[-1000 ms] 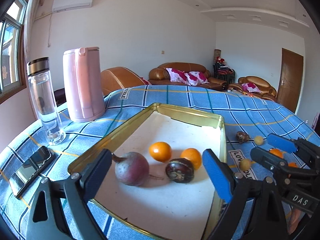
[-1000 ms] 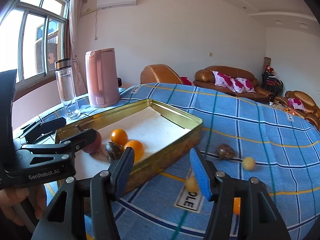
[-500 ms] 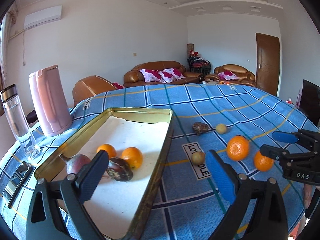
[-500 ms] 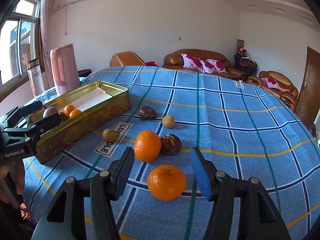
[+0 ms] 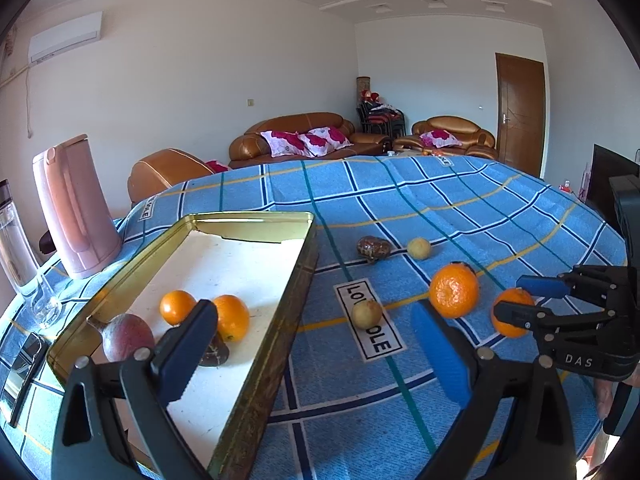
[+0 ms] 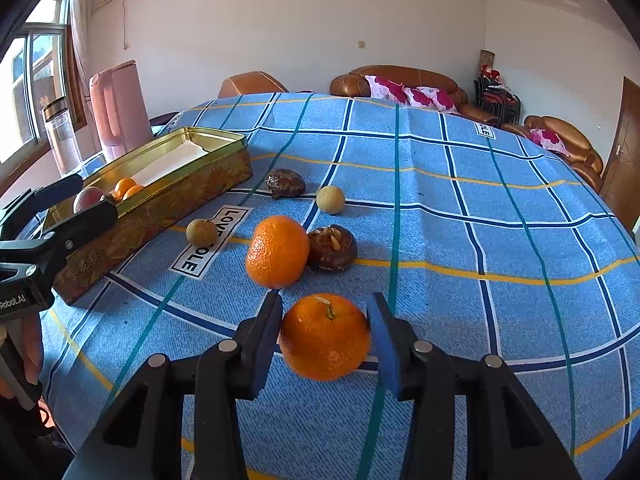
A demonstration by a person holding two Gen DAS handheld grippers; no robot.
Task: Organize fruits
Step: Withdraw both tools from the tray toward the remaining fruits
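A gold tin tray [image 5: 256,216] [image 6: 168,196] holds two small oranges [image 5: 230,316], a reddish fruit [image 5: 126,338] and a dark fruit. On the blue checked cloth lie two big oranges, two dark brown fruits and two small yellowish fruits. My right gripper [image 6: 324,334] [image 5: 520,298] has its jaws around the near orange [image 6: 325,338] [image 5: 512,318], the pads at or touching its sides. The second orange [image 6: 277,252] [image 5: 454,290] sits just beyond. My left gripper [image 5: 316,344] [image 6: 72,200] is open and empty over the tray's right edge.
A pink kettle [image 5: 74,208], a clear bottle [image 5: 16,248] and a phone [image 5: 22,364] stand left of the tray. Dark fruits [image 6: 332,248] [image 6: 286,184] and small yellowish fruits [image 6: 330,199] [image 6: 201,232] lie between the oranges and the tray. Sofas stand beyond the table.
My right gripper has swung right from the tray, come down on the near orange and narrowed around it. My left gripper has turned right, toward the loose fruit.
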